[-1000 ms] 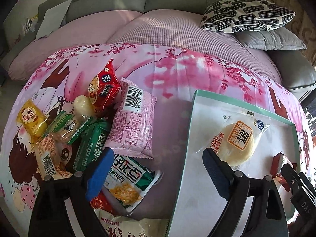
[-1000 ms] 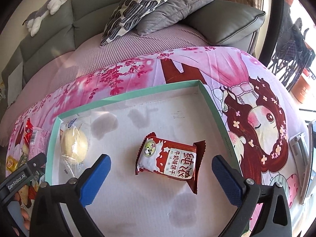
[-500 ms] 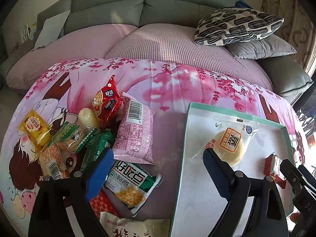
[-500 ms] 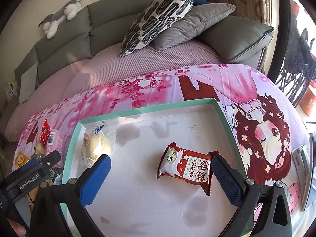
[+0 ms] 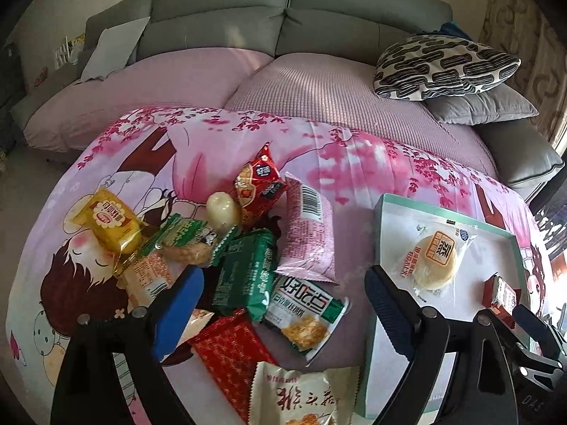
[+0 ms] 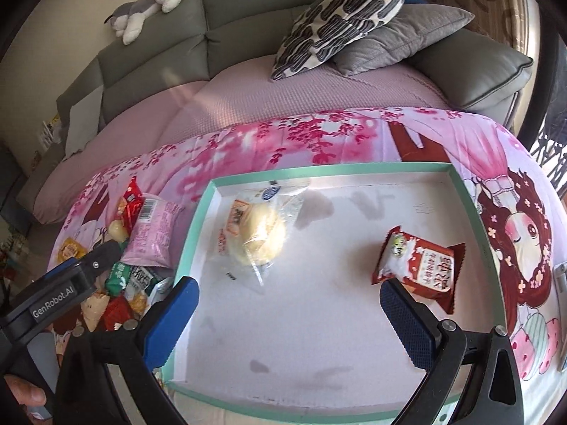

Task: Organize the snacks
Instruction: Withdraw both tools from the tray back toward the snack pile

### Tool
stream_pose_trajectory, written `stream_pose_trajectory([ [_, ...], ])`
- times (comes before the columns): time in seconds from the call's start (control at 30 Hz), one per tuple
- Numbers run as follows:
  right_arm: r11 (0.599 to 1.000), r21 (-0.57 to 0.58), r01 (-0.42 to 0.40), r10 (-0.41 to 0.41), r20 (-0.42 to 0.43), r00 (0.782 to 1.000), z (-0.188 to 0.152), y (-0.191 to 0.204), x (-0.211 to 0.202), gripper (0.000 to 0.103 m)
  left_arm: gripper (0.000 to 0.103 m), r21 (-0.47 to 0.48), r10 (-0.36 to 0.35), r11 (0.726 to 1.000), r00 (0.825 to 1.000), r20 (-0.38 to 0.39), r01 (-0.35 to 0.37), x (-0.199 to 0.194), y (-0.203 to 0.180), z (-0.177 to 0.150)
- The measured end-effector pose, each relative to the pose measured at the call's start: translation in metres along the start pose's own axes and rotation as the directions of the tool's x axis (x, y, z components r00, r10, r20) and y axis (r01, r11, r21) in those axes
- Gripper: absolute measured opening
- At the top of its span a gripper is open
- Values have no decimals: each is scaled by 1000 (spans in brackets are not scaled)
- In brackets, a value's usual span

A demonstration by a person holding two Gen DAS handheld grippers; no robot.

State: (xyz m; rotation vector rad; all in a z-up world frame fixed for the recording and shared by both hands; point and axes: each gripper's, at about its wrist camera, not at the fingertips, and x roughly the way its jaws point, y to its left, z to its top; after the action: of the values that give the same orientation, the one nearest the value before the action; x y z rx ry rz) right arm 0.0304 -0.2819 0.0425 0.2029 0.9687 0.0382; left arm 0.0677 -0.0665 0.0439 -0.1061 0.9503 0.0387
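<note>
Both pairs of jaws are seen wide apart and empty — the left gripper (image 5: 280,304) and right gripper (image 6: 288,313) have been drawn back and up. Two snacks — a clear-wrapped round pale pastry (image 6: 257,232) and a red-and-white foil biscuit packet (image 6: 420,264) — lie in the shallow white, mint-rimmed cardboard tray (image 6: 198,233) on the bench. The heap of mixed snack packets (image 5: 248,262) beside it remains to be sorted, so another pick is judged next.

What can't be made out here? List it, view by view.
- Left wrist view: the beige packet is cut off by the bottom edge; the red packet lies partly under it and behind the left claw.
- Left wrist view: the red biscuit pack in the tray is partly hidden by the right claw's arm.
- Right wrist view: the snack pile is half hidden by the left claw's body; labels too small to read.
</note>
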Motion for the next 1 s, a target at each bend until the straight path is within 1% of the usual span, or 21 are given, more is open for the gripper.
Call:
stream_pose_trajectory([
  [0.07,1000,-23,-20,20,-10,1000,-2,13,1,103,93,5,18,1000,1000,0,-18,-4,9,-3],
  [0.23,994,-59,-93,90,-50,995,-11,45,7,103,93,39,103,994,995,2,-103,-13,28,-12],
  [0.33,987,-109,-120,112,-73,991,-17,67,9,103,93,36,125,992,992,-14,-125,-15,40,-17],
  [0.43,977,-134,-169,155,-107,982,-25,86,13,103,93,26,150,988,988,-23,-149,-17,52,-21],
  [0.5,972,-144,-187,170,-128,977,-30,96,16,103,93,15,177,984,984,-33,-176,-17,61,-24],
  [0.63,964,-180,-197,169,-158,973,-38,113,21,103,93,-25,180,983,982,-62,-182,-16,81,-29],
  [0.77,954,-205,-218,181,-184,966,-45,126,24,103,93,-45,182,981,980,-86,-187,-12,93,-36],
  [1.0,946,-227,-231,182,-217,959,-52,135,30,103,93,-95,164,980,977,-134,-177,-5,113,-47],
])
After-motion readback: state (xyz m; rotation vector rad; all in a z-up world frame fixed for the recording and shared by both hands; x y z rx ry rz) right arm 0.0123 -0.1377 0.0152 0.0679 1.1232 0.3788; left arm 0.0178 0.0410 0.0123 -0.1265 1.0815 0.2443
